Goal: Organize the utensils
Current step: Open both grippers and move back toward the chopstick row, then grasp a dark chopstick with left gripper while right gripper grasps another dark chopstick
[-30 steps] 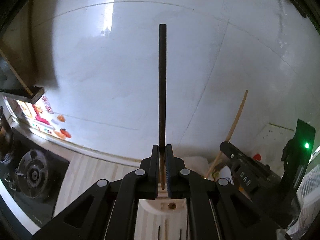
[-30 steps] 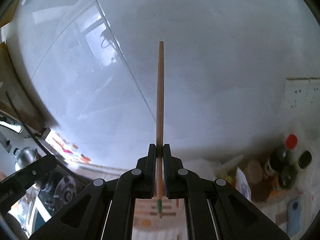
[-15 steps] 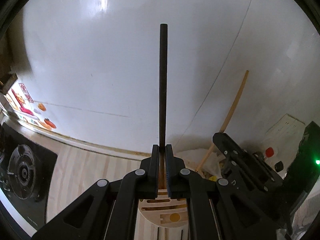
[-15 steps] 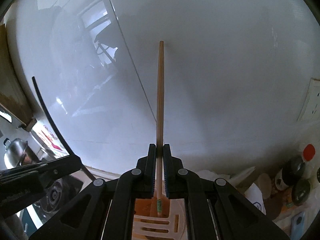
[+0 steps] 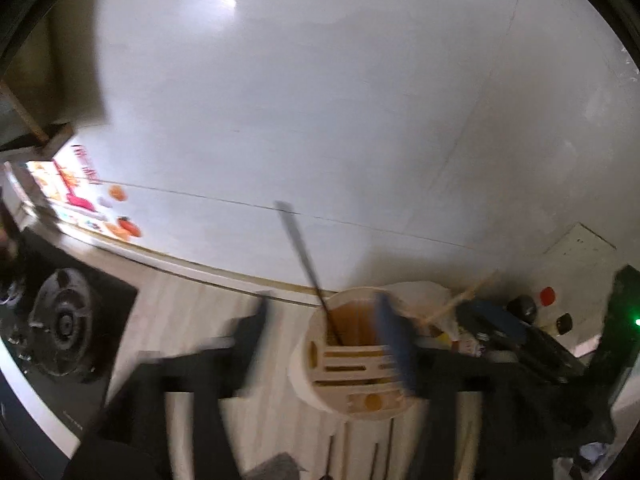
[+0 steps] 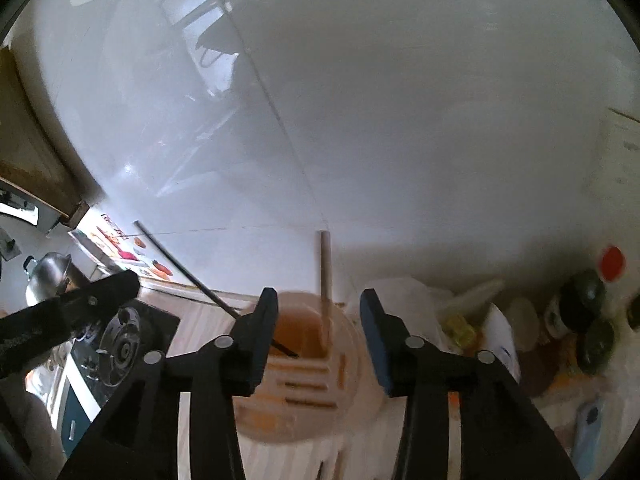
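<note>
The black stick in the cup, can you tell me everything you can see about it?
The black stick is long, thin, straight and dark all over, with a matte look; its material cannot be told. It leans to the left, its lower end down inside the round pale utensil holder, in the open orange-brown compartment at the back, while its top pokes up before the white wall. No claw touches it. A wooden stick stands in the same compartment, apart from it.

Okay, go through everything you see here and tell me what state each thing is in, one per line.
Left tool: open, nothing pinched.
Right tool: open, nothing pinched.
Thin black chopstick: released, leaning in the holder.
Light wooden chopstick: released, standing in the holder.
Round cream utensil holder with slotted top: upright on the counter.
</note>
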### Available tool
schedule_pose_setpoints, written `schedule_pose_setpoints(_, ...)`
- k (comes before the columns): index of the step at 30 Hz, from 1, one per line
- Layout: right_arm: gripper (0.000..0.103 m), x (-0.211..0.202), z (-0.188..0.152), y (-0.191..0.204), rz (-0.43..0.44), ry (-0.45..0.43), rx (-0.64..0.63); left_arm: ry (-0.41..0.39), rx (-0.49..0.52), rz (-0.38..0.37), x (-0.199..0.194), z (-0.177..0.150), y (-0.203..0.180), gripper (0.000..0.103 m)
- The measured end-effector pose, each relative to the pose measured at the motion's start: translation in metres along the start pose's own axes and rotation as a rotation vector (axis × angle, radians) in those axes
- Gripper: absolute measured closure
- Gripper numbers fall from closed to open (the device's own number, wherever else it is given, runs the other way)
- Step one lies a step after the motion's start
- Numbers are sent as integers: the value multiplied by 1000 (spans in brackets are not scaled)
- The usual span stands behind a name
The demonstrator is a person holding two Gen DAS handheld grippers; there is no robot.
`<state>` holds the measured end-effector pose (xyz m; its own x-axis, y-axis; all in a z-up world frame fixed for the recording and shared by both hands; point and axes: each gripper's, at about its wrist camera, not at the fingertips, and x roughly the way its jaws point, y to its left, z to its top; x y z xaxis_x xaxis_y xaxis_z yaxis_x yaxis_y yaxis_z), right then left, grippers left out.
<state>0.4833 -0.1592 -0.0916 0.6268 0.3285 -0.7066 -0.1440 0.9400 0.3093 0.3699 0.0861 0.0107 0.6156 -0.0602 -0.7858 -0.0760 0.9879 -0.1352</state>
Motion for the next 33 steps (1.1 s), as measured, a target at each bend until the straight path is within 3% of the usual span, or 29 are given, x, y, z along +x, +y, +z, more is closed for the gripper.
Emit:
schedule_pose_setpoints(1,56,-6,-5,-5,-8,0,8,-22,-3,24,-6,-6,4,19)
schedule_pose_setpoints(3,52,-20,-16,-9,-40,-1,23,-48,-4,57,-12,-19,8,16)
schedule_pose_setpoints(5,48,-38,-33,-9,-74,-8,35,-56,-11,74,-13,-30,13,0)
schedule_pose_setpoints(13,18,-69,-97,-35,-144,30,108,13,0,116,-3,-95,23,0)
schedule_pose_setpoints(21,16,-38,-164,-63,-208,210,127,192,26,187,41,-169,24,0)
schedule_pose_setpoints(24,21,-11,-194,-73,-214,331,133,279,31,190,64,-197,22,0)
schedule_pose_setpoints(26,38,9,-216,-77,-219,419,133,330,45,188,80,-216,19,0)
schedule_pose_setpoints(30,57,42,-252,-86,-233,529,144,431,75,163,109,-248,13,2)
schedule_pose_setpoints(33,65,60,-273,-93,-247,579,160,513,89,125,131,-269,7,18)
